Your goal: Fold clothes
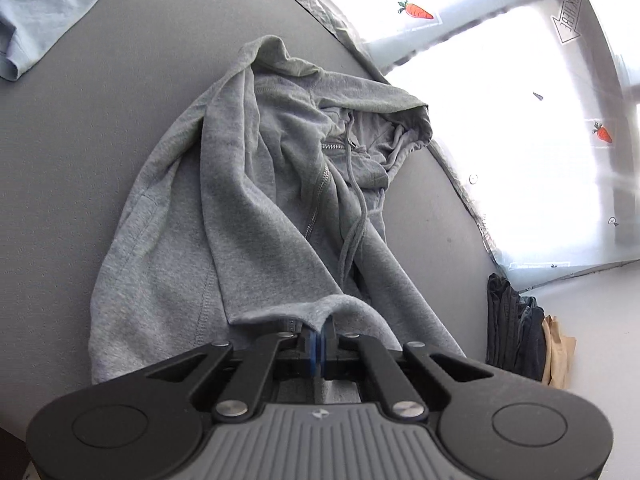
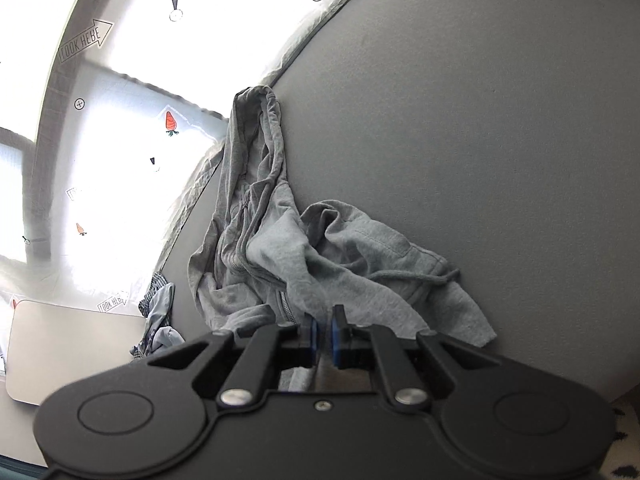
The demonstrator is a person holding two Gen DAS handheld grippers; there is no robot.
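Both fingers pairs clamp grey hoodie point(image 1: 248, 208) hem — folded dark clothes point(image 1: 512, 328) only in left view.

Grey table point(image 1: 80, 184) (hoodie point(image 1: 248, 208) atop)

place: home, laundry-folding spot
surface: grey table point(image 1: 80, 160)
clothes: grey hoodie point(image 1: 248, 208), blue garment point(image 1: 44, 8), dark folded stack point(image 1: 512, 328)
backdrop: bright window behind a film with carrot stickers point(image 1: 416, 10)
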